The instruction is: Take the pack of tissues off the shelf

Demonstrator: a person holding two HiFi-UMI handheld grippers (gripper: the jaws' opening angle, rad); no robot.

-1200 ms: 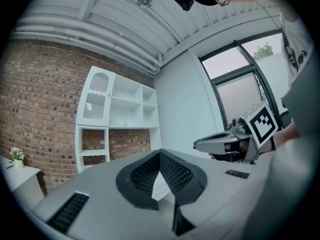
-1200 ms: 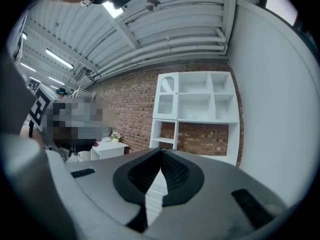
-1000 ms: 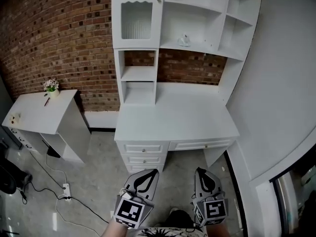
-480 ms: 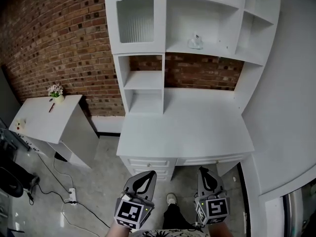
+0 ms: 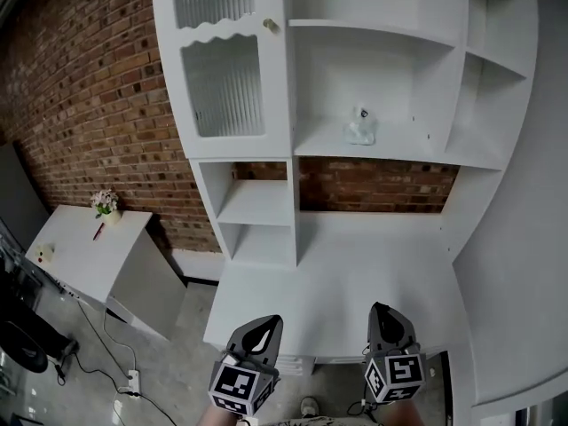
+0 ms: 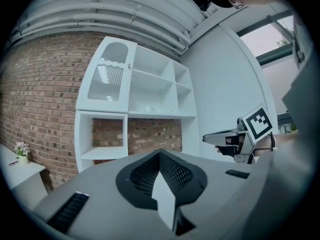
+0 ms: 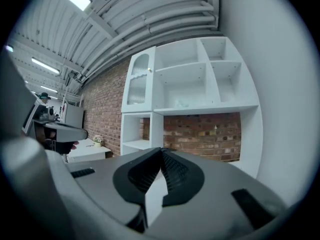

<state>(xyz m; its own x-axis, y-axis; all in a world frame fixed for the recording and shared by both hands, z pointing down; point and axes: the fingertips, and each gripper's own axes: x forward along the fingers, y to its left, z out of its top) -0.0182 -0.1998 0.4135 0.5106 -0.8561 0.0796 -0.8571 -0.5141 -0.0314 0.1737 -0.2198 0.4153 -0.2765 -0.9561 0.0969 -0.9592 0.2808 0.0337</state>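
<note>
The pack of tissues (image 5: pixel 360 128) is small and pale, lying on the middle open shelf of the white desk hutch (image 5: pixel 382 153). It shows faintly in the right gripper view (image 7: pixel 182 103) and the left gripper view (image 6: pixel 149 107) too. My left gripper (image 5: pixel 264 325) and right gripper (image 5: pixel 382 311) are held side by side low in the head view, over the front edge of the desktop (image 5: pixel 355 282). Both point level at the hutch, far short of the shelf. Each has its jaws shut with nothing between them.
A ribbed glass cabinet door (image 5: pixel 222 78) is left of the tissue shelf, with two small cubbies (image 5: pixel 257 207) below it. A low white side table (image 5: pixel 84 247) with a flower pot (image 5: pixel 105 204) stands at the left. Cables and a power strip (image 5: pixel 133 382) lie on the floor. A white wall (image 5: pixel 532 238) closes the right.
Both grippers and the head camera have come forward toward the desk. The hutch looks larger, and the grippers now hang over the desk's front edge instead of the floor.
</note>
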